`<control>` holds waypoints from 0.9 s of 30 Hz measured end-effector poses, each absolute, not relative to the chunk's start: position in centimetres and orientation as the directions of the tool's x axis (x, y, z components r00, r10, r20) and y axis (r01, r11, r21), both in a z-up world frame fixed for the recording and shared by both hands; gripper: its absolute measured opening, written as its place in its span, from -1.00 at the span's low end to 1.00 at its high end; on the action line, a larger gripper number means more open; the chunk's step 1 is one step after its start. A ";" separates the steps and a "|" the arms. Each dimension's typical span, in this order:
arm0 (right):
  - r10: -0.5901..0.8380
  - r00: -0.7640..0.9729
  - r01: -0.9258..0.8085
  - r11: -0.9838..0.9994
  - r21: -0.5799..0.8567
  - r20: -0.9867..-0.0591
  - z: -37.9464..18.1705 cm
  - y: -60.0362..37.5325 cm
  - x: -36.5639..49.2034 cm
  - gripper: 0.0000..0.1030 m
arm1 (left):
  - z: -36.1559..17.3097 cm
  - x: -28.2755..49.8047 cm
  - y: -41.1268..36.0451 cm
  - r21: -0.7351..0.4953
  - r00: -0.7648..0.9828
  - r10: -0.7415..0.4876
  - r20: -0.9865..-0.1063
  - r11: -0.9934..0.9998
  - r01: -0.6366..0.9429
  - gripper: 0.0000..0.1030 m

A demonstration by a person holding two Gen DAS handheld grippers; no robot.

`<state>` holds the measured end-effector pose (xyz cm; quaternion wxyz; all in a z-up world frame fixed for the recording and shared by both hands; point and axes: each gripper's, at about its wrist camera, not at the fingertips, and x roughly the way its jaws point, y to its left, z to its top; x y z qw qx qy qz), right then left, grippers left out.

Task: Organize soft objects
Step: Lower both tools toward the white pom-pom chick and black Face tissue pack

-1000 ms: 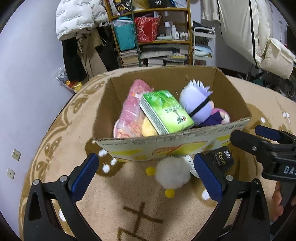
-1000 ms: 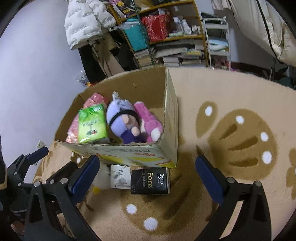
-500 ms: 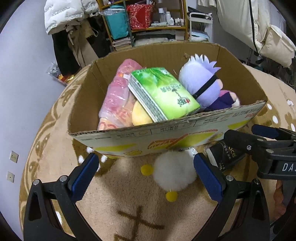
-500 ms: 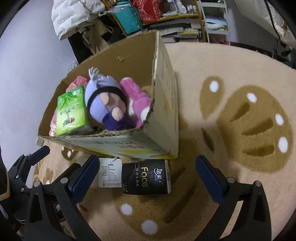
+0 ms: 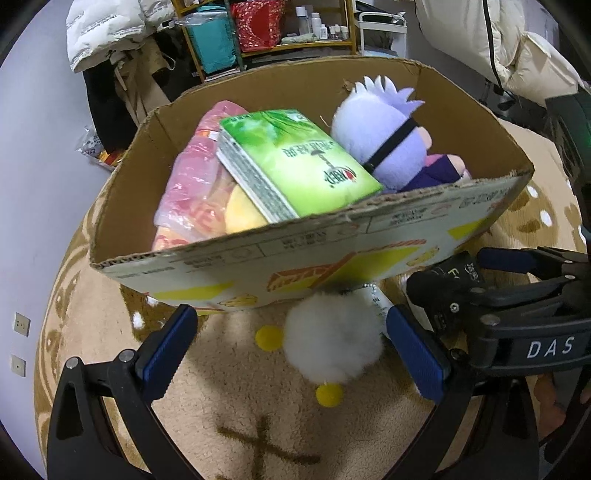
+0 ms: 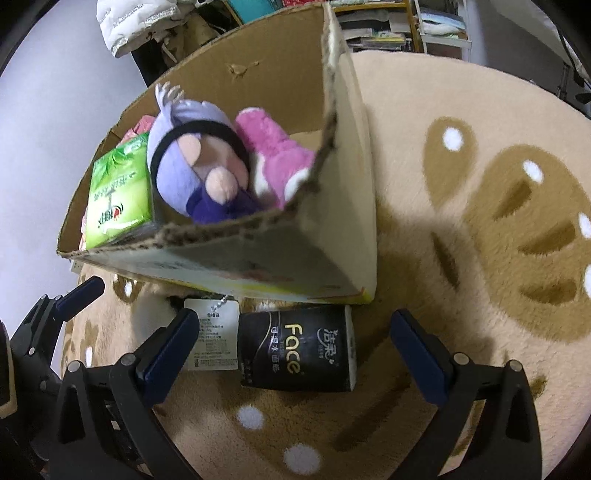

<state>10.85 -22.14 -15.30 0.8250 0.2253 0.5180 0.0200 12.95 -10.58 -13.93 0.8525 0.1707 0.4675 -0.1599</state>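
Nearest the left wrist camera, the left gripper (image 5: 288,350) is seen with its blue-padded jaws spread wide and nothing held between them; a white fluffy toy (image 5: 332,338) with small yellow parts lies on the beige rug (image 5: 229,410) between the pads, untouched as far as can be told. In the right wrist view, the right gripper (image 6: 291,354) is likewise released, its jaws set well apart, and a black tissue pack (image 6: 297,349) marked "Face" is framed between them on the rug, with a white hang tag (image 6: 212,338) lying just beside the pack on its left. Both the tissue pack and the fluffy toy are placed close against the near wall of a cardboard box (image 5: 295,258), outside it. Inside the box, a green tissue pack (image 5: 295,162) is seen lying tilted over a pink plastic-wrapped package (image 5: 192,177) and a yellow soft item (image 5: 242,214). Beside these, a purple-haired plush doll (image 5: 388,144) with a black band across its face is packed against a pink plush (image 6: 273,155) in the box's right corner. Farther back, a white puffy jacket (image 5: 110,29) is seen hanging, and cluttered shelves (image 5: 277,33) are ranged along the wall.
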 end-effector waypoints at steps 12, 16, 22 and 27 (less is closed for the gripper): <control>0.265 0.446 0.200 0.902 0.383 -0.855 -15.9 -22.0 11.4 1.00 | -15.5 12.8 -10.8 0.134 0.495 -0.110 -0.862 0.892 0.431 0.97; 0.260 0.442 0.196 0.906 0.375 -0.859 -16.2 -21.5 11.6 1.00 | -15.8 12.9 -10.7 0.136 0.490 -0.101 -0.866 0.895 0.425 0.96; 0.255 0.435 0.193 0.910 0.366 -0.864 -16.5 -21.0 11.8 1.00 | -16.1 13.6 -10.3 0.109 0.476 -0.112 -0.872 0.905 0.412 0.93; 0.245 0.423 0.183 0.920 0.347 -0.872 -16.7 -20.6 11.8 1.00 | -16.4 14.1 -9.9 0.089 0.462 -0.126 -0.878 0.905 0.416 0.78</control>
